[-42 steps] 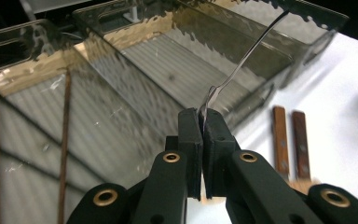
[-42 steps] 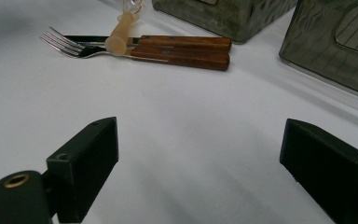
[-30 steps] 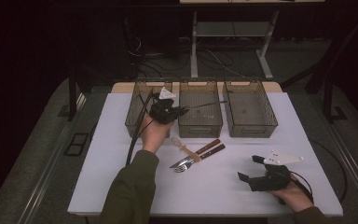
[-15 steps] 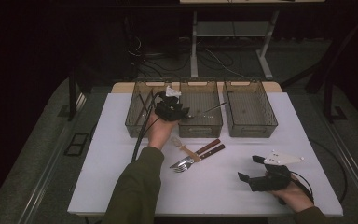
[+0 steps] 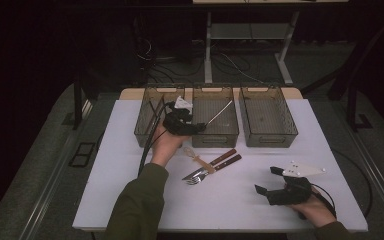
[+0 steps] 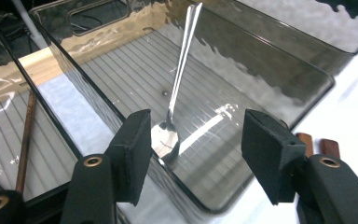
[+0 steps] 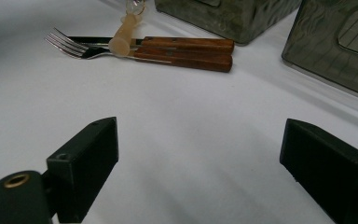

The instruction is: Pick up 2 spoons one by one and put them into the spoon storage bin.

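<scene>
Over the middle clear plastic bin (image 5: pixel 215 117), my left gripper (image 6: pixel 193 149) has just been opening, releasing the steel spoon (image 6: pixel 179 88); next, the wooden-handled fork (image 5: pixel 212 170).

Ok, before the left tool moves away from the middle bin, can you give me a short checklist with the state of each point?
1. Left tool has let go of the spoon: ok; its jaws have just been opening and the pads stand apart from it.
2. Spoon is inside the middle bin: ok; bowl on the bin floor, handle leaning against the far wall.
3. Spoon lies flat: not ok; it stands slanted.
4. Right tool is free: ok; open, nothing between the jaws, resting on the table.
5. Next pieces are reachable: ok; fork and wooden-handled knife lie together on the table.
6. Right bin contents: cannot tell.
</scene>
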A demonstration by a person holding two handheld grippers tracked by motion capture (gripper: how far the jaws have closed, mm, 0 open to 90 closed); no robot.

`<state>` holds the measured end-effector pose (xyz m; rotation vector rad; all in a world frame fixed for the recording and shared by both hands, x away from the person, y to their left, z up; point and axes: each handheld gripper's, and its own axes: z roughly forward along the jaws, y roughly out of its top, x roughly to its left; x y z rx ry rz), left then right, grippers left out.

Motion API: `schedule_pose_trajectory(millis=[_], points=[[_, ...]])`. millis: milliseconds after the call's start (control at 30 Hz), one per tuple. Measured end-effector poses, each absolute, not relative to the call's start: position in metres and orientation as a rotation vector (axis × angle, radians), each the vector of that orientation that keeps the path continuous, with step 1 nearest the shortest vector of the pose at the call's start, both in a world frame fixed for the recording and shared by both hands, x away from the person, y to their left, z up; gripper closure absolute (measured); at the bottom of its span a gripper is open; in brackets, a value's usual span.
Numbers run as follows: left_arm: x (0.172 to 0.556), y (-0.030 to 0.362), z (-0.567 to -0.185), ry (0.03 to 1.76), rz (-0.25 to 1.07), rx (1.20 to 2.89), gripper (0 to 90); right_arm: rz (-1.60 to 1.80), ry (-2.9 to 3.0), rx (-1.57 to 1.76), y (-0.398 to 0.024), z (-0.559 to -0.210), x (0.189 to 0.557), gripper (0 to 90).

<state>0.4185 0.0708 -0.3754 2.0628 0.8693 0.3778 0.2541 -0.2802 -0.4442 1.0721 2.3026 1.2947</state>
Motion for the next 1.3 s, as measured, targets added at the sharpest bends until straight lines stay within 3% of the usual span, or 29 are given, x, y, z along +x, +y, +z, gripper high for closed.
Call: schedule_pose_trajectory(millis=[267, 633, 800, 900, 1300], points=[[0.394, 0.082, -0.378, 0.833, 0.324, 2.078, 41.3, 1.293, 2.304, 1.077, -0.28, -0.444, 0.254, 11.1], [0.374, 0.084, -0.4, 0.762, 0.257, 2.168, 83.1, 1.287, 2.306, 1.08, -0.279, -0.445, 0.254, 11.1], [0.371, 0.079, -0.409, 0.734, 0.252, 2.214, 83.5, 1.288, 2.304, 1.078, -0.28, -0.445, 0.254, 11.1], [0.374, 0.079, -0.411, 0.751, 0.261, 2.209, 89.7, 1.288, 2.306, 1.08, -0.28, -0.445, 0.254, 11.1], [0.386, 0.069, -0.429, 0.763, 0.277, 2.269, 89.9, 1.286, 2.31, 1.079, -0.279, -0.445, 0.254, 11.1]])
